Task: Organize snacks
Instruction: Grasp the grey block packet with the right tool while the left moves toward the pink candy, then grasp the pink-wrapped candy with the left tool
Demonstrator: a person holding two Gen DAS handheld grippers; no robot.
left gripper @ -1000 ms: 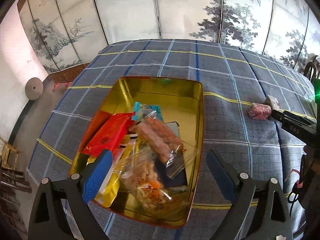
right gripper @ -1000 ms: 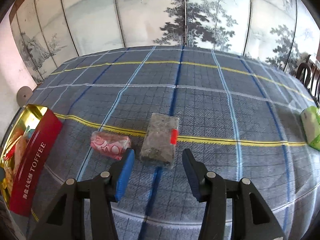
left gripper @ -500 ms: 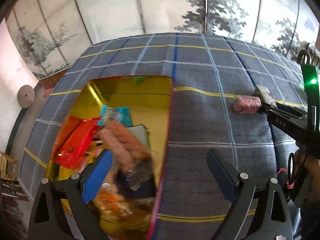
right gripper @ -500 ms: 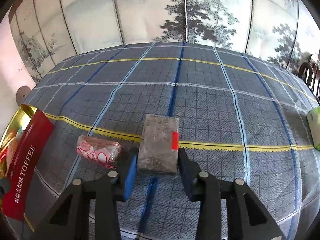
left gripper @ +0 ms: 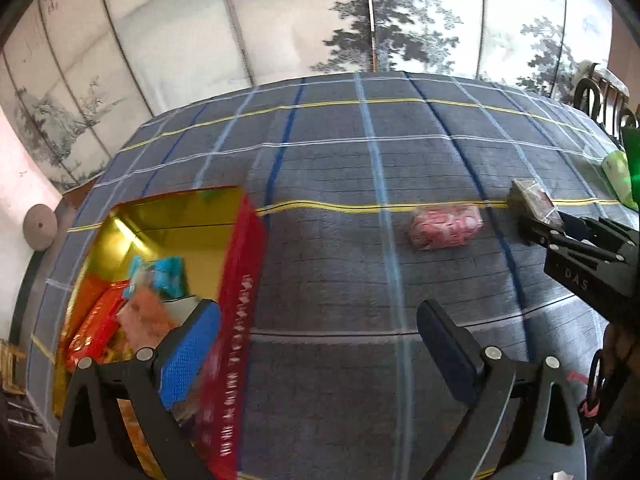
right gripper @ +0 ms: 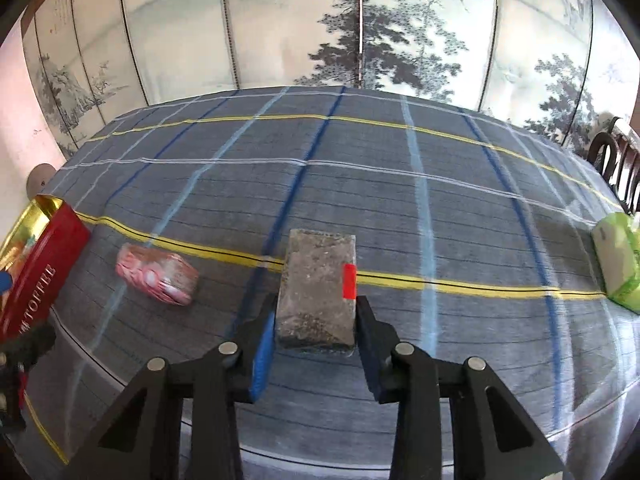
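A grey snack packet (right gripper: 316, 280) with a red tab lies on the checked tablecloth, and my right gripper (right gripper: 315, 316) is shut on its near end, a pad against each side. To its left lies a pink-and-white wrapped snack (right gripper: 156, 276). The red toffee tin (left gripper: 240, 280) with a gold inside holds several snack packs at the left. My left gripper (left gripper: 316, 320) hangs open over bare cloth just right of the tin's wall, nothing between its fingers. From the left wrist view the pink snack (left gripper: 446, 226) is ahead to the right, with the grey packet (left gripper: 530, 196) beyond it.
A green pack (right gripper: 618, 264) lies near the table's right edge. A painted folding screen (right gripper: 360, 20) stands behind the table. Dark chair backs (right gripper: 616, 160) show at the far right. The checked cloth (right gripper: 400, 184) stretches behind the snacks.
My left gripper has swung right, from above the tin's contents to the cloth beside its wall. The right gripper's fingers have closed in on the grey packet.
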